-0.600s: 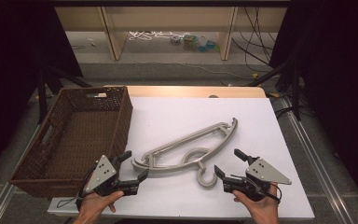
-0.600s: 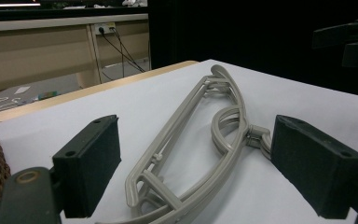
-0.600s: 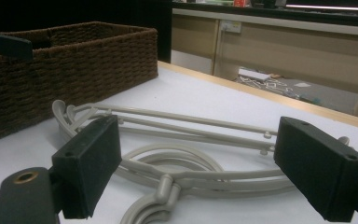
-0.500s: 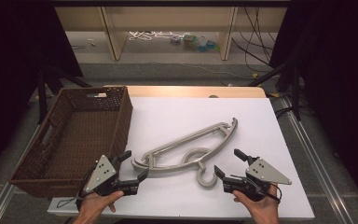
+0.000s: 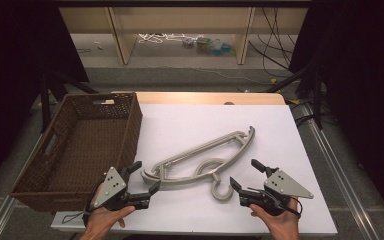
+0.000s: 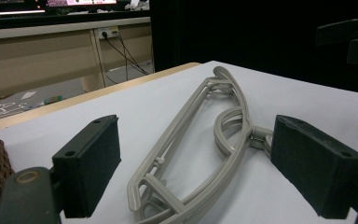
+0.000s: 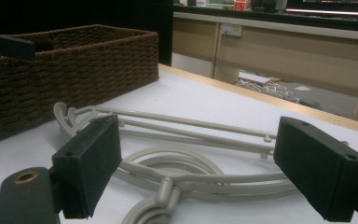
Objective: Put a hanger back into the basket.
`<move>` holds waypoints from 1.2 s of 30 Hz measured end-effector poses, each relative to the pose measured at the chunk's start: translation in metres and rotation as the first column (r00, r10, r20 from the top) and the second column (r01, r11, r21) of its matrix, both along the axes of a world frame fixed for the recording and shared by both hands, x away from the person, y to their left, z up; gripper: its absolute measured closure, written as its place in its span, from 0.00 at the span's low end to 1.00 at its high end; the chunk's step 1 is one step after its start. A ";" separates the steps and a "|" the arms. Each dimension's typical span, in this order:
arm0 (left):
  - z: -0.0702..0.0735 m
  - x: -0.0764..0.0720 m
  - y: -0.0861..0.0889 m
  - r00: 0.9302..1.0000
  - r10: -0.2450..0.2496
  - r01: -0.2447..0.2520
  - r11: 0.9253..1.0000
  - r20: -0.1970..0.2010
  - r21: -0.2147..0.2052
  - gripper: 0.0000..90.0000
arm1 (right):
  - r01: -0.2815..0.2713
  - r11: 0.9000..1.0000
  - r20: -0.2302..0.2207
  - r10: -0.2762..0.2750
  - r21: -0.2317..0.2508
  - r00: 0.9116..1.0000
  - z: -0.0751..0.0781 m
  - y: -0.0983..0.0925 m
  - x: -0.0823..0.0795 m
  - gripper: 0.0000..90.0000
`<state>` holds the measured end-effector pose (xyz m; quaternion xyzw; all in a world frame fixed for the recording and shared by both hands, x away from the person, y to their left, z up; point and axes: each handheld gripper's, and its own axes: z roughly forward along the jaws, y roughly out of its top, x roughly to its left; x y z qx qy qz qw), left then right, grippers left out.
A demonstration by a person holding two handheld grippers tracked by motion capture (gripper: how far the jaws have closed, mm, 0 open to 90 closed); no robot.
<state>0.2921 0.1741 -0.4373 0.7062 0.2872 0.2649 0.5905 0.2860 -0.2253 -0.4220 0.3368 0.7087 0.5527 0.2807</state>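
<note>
1. Jaws on both the left gripper (image 5: 141, 185) and the right gripper (image 5: 247, 175) are standing wide, holding nothing.
2. Lying flat on the white tabletop (image 5: 290, 145) between them, the grey hanger (image 5: 200, 160) is sitting just beside the wicker basket (image 5: 70, 150).
3. It is looking like light, rigid, smooth plastic, so it is likely slipping easily.
4. Pinching its thick arm ends (image 6: 144, 198) or neck (image 7: 165, 191) is looking safest.
</note>
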 end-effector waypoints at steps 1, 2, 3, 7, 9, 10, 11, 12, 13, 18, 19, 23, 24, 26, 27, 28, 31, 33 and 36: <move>0.000 0.000 -0.001 1.000 0.003 -0.003 1.000 -0.005 -0.010 0.18 | 0.000 1.000 0.000 0.000 0.000 1.000 0.000 0.000 0.000 0.18; 0.000 0.004 -0.004 1.000 0.004 -0.004 1.000 -0.008 0.001 0.18 | 0.004 1.000 0.009 -0.004 0.010 1.000 0.000 0.000 0.000 0.18; 0.000 0.004 -0.004 1.000 0.004 -0.004 1.000 -0.008 0.001 0.18 | 0.004 1.000 0.009 -0.004 0.010 1.000 0.000 0.000 0.000 0.18; 0.001 0.010 -0.009 0.999 -0.003 0.004 1.000 -0.043 0.020 0.19 | 0.003 1.000 0.002 -0.003 0.001 1.000 0.000 -0.001 0.000 0.18; 0.001 0.012 -0.012 0.999 -0.010 0.012 0.999 -0.044 0.040 0.19 | 0.006 1.000 0.011 -0.006 0.008 1.000 0.000 -0.001 0.001 0.18; 0.000 0.012 -0.014 0.998 -0.016 0.019 0.999 -0.057 0.042 0.19 | 0.009 1.000 0.011 -0.009 0.005 1.000 0.001 -0.002 0.001 0.18; 0.001 0.013 -0.015 0.998 -0.022 0.025 0.998 -0.056 0.052 0.19 | 0.013 1.000 0.014 -0.013 0.006 1.000 0.000 -0.001 0.001 0.18; 0.001 0.013 -0.017 0.998 -0.026 0.030 0.998 -0.054 0.063 0.19 | 0.004 1.000 0.010 -0.004 0.010 1.000 0.000 -0.002 0.001 0.18; 0.002 0.013 -0.019 0.998 -0.029 0.033 0.997 -0.058 0.069 0.19 | 0.004 1.000 0.010 -0.004 0.010 1.000 0.000 -0.002 0.001 0.18; 0.002 0.018 -0.034 0.994 -0.065 0.077 0.986 -0.085 0.150 0.21 | 0.004 1.000 0.010 -0.004 0.006 1.000 0.000 -0.001 0.001 0.18; 0.002 0.021 -0.042 0.991 -0.084 0.103 0.976 -0.108 0.190 0.21 | 0.006 1.000 0.012 -0.006 0.004 1.000 0.000 -0.001 0.001 0.18; 0.002 0.024 -0.057 0.986 -0.114 0.145 0.947 -0.123 0.285 0.23 | -0.005 1.000 0.005 0.005 -0.001 1.000 0.000 -0.001 0.002 0.18; 0.001 0.028 -0.067 0.978 -0.138 0.186 0.921 -0.159 0.344 0.25 | 0.000 1.000 0.009 0.000 0.005 1.000 -0.001 -0.001 0.002 0.18; -0.001 0.029 -0.073 0.975 -0.139 0.191 0.920 -0.173 0.343 0.26 | 0.000 1.000 0.004 0.000 -0.001 1.000 0.000 -0.002 0.002 0.18; -0.002 0.032 -0.076 0.971 -0.149 0.212 0.900 -0.189 0.381 0.28 | 0.004 1.000 0.012 -0.004 0.004 1.000 -0.001 -0.002 0.002 0.18; -0.005 0.034 -0.080 0.967 -0.154 0.223 0.894 -0.201 0.388 0.29 | -0.003 1.000 0.009 0.003 0.003 1.000 -0.001 -0.002 0.002 0.18; -0.014 0.042 -0.093 0.956 -0.147 0.252 0.855 -0.254 0.454 0.33 | -0.007 1.000 0.006 0.007 0.002 1.000 0.000 -0.002 0.002 0.18; -0.016 0.044 -0.095 0.956 -0.139 0.250 0.847 -0.260 0.469 0.34 | 0.000 1.000 0.011 0.000 0.002 1.000 -0.001 -0.002 0.002 0.18; -0.019 0.052 -0.101 0.951 -0.134 0.261 0.828 -0.277 0.495 0.37 | -0.017 1.000 0.000 0.017 0.008 1.000 -0.001 -0.002 0.003 0.18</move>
